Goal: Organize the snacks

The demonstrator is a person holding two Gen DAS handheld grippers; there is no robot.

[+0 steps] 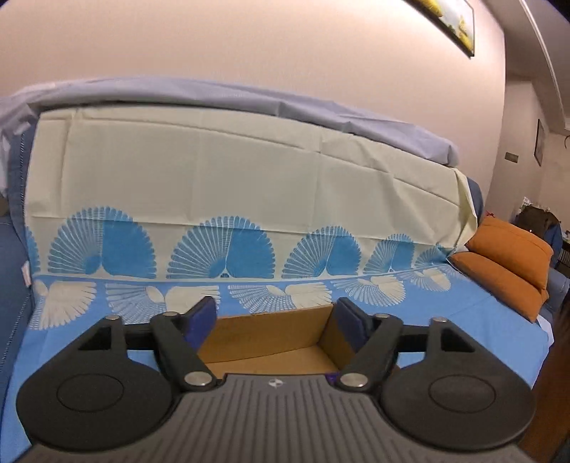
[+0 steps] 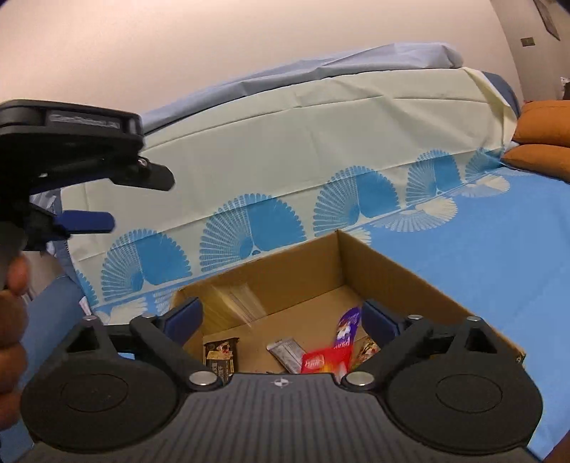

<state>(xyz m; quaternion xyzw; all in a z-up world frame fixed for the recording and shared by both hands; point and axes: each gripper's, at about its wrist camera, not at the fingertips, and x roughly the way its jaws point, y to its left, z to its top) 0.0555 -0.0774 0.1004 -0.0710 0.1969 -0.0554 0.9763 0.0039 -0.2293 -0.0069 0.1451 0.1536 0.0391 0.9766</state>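
An open cardboard box [image 2: 392,270] sits on a blue patterned cloth. Inside lie a dark brown chocolate packet [image 2: 221,354], a silver wrapper [image 2: 286,352], a red packet [image 2: 322,359], a purple wrapper [image 2: 347,326] and some clear plastic sleeves [image 2: 238,299]. My right gripper [image 2: 281,317] hovers over the box's near side, open, with nothing between its fingers. My left gripper [image 1: 276,320] is open and empty too, above the box [image 1: 270,338]. In the right wrist view one of its blue fingers [image 2: 89,220] shows at the upper left, held by a person's hand [image 2: 10,320].
The cream and blue fan-patterned cloth [image 1: 249,178] drapes over a sofa seat and back. Two orange cushions [image 1: 506,256] lie at the right end. A pale blue sheet [image 1: 320,107] covers the top of the backrest. A framed picture [image 1: 449,25] hangs on the wall.
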